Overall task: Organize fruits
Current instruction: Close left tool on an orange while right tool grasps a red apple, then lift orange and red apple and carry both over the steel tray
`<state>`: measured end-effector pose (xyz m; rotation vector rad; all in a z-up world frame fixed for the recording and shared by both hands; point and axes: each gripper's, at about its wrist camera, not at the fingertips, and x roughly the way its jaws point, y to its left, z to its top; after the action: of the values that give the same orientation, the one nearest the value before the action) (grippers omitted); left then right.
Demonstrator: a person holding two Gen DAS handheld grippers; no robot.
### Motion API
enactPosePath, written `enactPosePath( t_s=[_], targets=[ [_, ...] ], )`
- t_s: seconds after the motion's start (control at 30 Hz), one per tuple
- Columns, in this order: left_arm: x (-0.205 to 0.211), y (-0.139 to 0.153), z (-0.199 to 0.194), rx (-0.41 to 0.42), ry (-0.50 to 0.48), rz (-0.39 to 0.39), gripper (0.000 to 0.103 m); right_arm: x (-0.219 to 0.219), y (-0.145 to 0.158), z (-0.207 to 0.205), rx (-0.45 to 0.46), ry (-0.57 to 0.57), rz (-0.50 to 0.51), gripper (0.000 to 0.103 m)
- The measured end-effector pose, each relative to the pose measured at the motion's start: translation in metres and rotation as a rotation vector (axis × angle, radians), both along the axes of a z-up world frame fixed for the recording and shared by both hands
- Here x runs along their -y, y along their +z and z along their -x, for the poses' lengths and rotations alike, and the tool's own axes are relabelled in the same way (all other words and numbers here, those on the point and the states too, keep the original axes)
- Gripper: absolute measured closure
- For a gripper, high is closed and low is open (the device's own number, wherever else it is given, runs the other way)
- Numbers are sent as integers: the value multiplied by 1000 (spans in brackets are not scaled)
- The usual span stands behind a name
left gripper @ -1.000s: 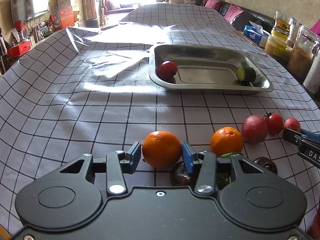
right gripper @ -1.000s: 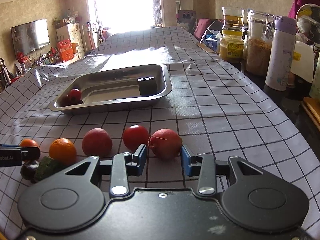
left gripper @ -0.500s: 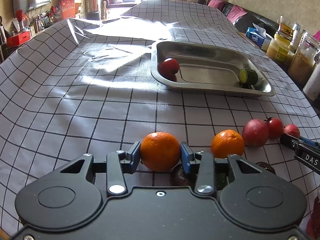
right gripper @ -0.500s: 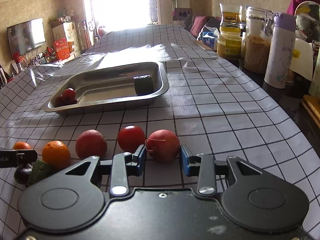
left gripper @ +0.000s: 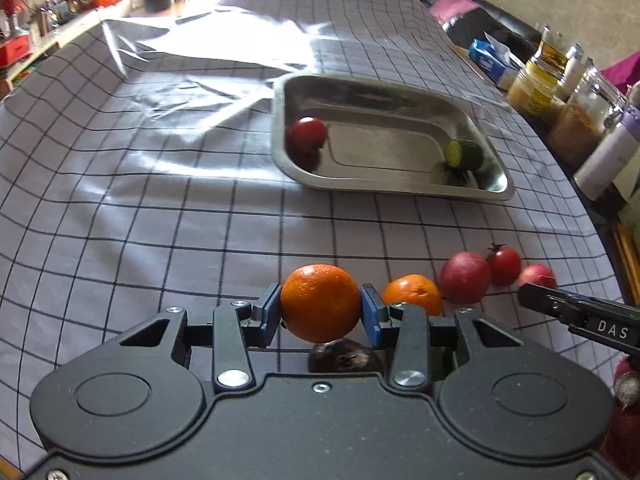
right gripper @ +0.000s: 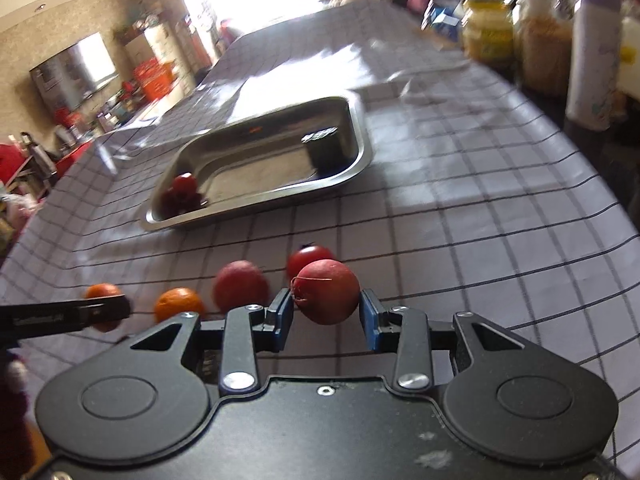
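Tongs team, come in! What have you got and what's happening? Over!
Left tongs shut on big orange. Right tongs shut on red fruit. Metal tray ahead holds tomato and cucumber piece. Path looks open.

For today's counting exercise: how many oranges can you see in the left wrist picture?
2. One orange sits between the left gripper's jaws; a second orange lies just to its right on the cloth. The gripper body may hide others.

A tray (left gripper: 494, 190) lies far on the table (left gripper: 160, 200), holding a tomato (left gripper: 307, 133) left and a cucumber piece (left gripper: 464, 154) right.
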<state>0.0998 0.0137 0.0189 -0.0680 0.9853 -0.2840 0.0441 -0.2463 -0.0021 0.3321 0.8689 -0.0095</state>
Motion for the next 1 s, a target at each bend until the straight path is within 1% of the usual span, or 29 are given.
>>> enactPosePath(
  t_s=[0.13,0.3,0.37,0.53,0.63,0.73,0.87,1.0],
  targets=[
    [6,7,-9,-31,-21,-4,53,5,7,-13,-65,36,-62,65],
    [11,25,-23,-12,-9,-12,53,6,24,-25,-80,69,-95,65],
    [13,34,-29,6,-3,-12,53,5,34,-32,-74,76,-93,65],
    [18,51,-50,25,19,8,53,3,53,-48,-33,69,-51,65],
    [19,58,-63,33,42,24,53,6,60,-66,-20,58,-61,65],
    [22,62,-77,41,65,24,53,7,64,-84,-14,42,-64,65],
    [30,68,-92,76,88,5,53,7,66,-107,-13,19,-63,65],
    [37,68,-107,94,97,13,53,7,66,-127,-1,-11,-68,65]
  ],
)
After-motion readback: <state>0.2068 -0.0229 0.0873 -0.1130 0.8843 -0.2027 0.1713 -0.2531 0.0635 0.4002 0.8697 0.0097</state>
